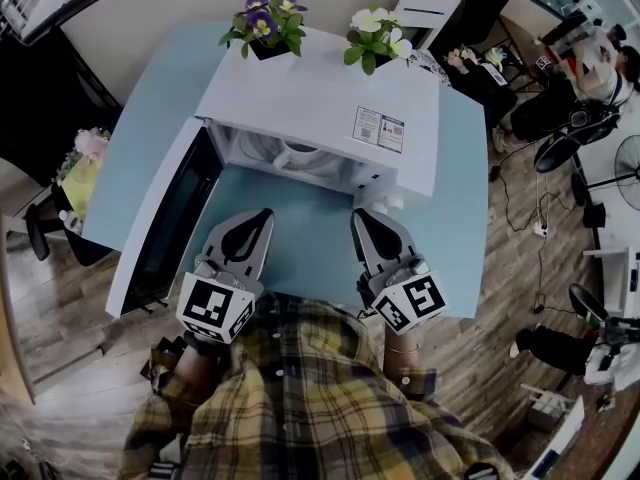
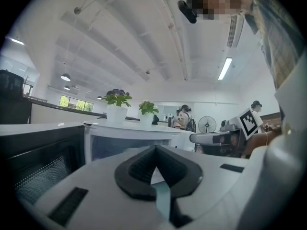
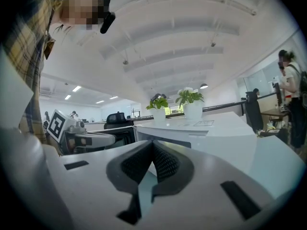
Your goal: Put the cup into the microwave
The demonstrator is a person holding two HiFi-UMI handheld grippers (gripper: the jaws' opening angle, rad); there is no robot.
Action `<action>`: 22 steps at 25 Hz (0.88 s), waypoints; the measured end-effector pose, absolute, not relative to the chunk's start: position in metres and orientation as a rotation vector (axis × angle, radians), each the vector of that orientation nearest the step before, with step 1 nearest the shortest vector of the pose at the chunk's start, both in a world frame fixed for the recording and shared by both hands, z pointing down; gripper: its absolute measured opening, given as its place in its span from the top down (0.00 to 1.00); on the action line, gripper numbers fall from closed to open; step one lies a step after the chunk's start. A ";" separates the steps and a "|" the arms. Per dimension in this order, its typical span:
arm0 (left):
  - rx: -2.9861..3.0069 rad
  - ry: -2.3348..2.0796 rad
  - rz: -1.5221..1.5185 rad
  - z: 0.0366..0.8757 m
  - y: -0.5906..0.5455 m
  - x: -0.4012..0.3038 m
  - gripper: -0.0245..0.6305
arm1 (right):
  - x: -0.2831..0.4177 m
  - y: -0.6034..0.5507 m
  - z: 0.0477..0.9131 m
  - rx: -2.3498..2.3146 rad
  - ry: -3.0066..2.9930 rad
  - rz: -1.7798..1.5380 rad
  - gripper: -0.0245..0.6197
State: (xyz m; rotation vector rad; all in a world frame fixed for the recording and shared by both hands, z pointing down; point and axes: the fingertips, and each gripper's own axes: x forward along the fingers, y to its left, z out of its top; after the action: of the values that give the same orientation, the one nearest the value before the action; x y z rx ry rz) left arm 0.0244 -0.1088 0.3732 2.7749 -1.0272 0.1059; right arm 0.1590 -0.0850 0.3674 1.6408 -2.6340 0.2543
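The white microwave (image 1: 310, 98) stands on a light-blue table (image 1: 450, 198), its door (image 1: 160, 228) swung open to the left. Inside the cavity a white cup (image 1: 295, 155) shows, partly hidden by the top edge. My left gripper (image 1: 262, 214) and right gripper (image 1: 360, 214) hover side by side over the table just in front of the opening, both shut with nothing between the jaws. In the left gripper view the left gripper (image 2: 154, 148) points at the microwave (image 2: 134, 138). The right gripper (image 3: 153, 143) faces the microwave (image 3: 201, 133) from the other side.
Two potted plants sit on the microwave, one with purple flowers (image 1: 265, 23) and one with white flowers (image 1: 375, 33). A person (image 1: 575, 98) and a fan (image 1: 630, 173) are at the right. Another potted plant (image 1: 85, 158) is left of the table.
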 end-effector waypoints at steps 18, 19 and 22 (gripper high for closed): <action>2.759 -1.071 0.118 0.377 -0.102 0.016 0.98 | 0.152 -0.083 0.371 1.610 -2.657 0.261 0.96; 2.760 -1.072 0.117 0.377 -0.102 0.015 0.97 | 0.152 -0.084 0.371 1.618 -2.656 0.264 0.96; 2.762 -1.076 0.114 0.376 -0.102 0.014 0.97 | 0.154 -0.083 0.372 1.636 -2.652 0.275 0.96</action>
State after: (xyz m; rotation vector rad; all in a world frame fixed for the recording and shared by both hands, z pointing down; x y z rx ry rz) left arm 0.0141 -0.1021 0.3761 2.7620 -1.0763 0.1141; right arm 0.1540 -0.0831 0.3720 1.6358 -2.6519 0.2753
